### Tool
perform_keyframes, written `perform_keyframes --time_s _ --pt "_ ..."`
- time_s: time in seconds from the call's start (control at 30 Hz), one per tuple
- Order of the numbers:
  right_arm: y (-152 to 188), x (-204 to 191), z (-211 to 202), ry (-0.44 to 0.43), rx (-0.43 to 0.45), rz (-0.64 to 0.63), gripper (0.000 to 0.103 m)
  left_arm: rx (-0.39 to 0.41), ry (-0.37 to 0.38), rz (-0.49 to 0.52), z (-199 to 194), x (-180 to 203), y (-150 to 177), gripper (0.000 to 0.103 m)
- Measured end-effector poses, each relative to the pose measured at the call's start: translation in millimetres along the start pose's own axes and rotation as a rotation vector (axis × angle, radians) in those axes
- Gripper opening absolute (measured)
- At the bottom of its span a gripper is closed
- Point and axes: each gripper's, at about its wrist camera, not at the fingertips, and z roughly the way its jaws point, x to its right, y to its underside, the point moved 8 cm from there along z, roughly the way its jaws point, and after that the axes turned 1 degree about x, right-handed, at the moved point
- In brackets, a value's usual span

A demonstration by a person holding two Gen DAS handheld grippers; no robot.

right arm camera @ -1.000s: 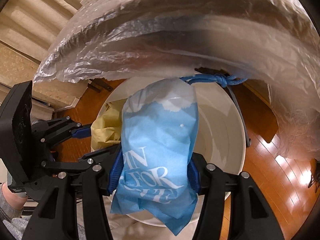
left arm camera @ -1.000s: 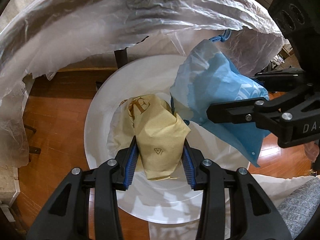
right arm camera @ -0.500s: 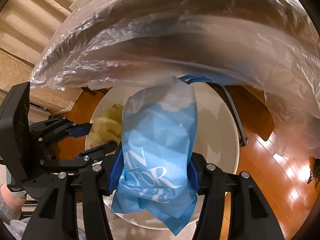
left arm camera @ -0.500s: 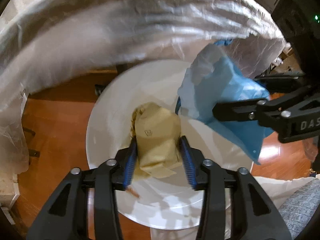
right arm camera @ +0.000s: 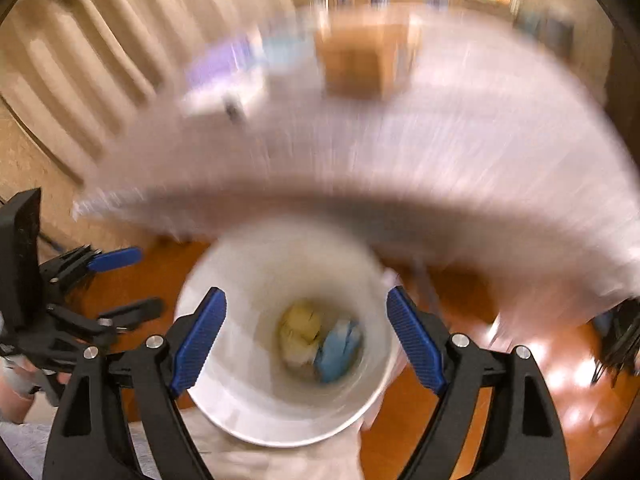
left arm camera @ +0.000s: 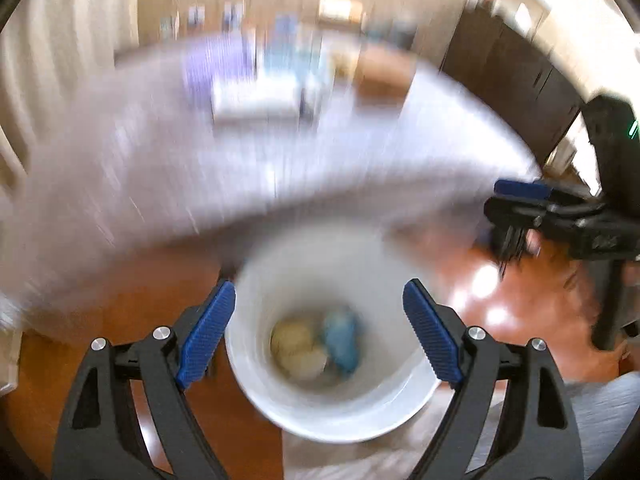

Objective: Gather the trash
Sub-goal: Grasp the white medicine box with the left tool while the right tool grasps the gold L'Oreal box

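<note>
Your left claw (left arm camera: 318,330) and right claw (right arm camera: 306,338): both opening, empty. One round white plastic bucket (left arm camera: 400,400) holds two crumpled wrappers: one yellow paper wad (left arm camera: 294,346), one blue bag (left arm camera: 342,338).

Warm indoor light, heavy motion blur smearing the table (left arm camera: 168,168) and background, gripper fingers (left arm camera: 206,330) alone sharp, bright glare patches on the wooden floor (right arm camera: 568,376), fisheye bending with dark vignetted corners

Right gripper (right arm camera: 306,336) jaws opening, nothing between them, above a round white plastic bucket (right arm camera: 240,412) with crumpled yellow paper (right arm camera: 300,326) and blue wrapper (right arm camera: 338,350) at the bottom.
</note>
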Motion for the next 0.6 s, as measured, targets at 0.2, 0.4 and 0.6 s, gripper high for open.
perform_keyframes --time_s 0.2,0.4,0.6 --pt "-83.3 -6.9 -102.7 0.05 0.552 -0.01 0.099 0.465 -0.06 -0.16 -91.0 -16.9 -89.4 0.102" --pt "-117.7 11.8 -28.6 0.207 0.312 0.032 0.099 0.238 -0.021 -0.254 -22.7 -45.1 -102.2 0.102" --pt "-127.1 28.6 50.7 0.209 0.112 0.152 0.099 0.157 -0.205 -0.127 16.1 -55.2 -94.1 0.102"
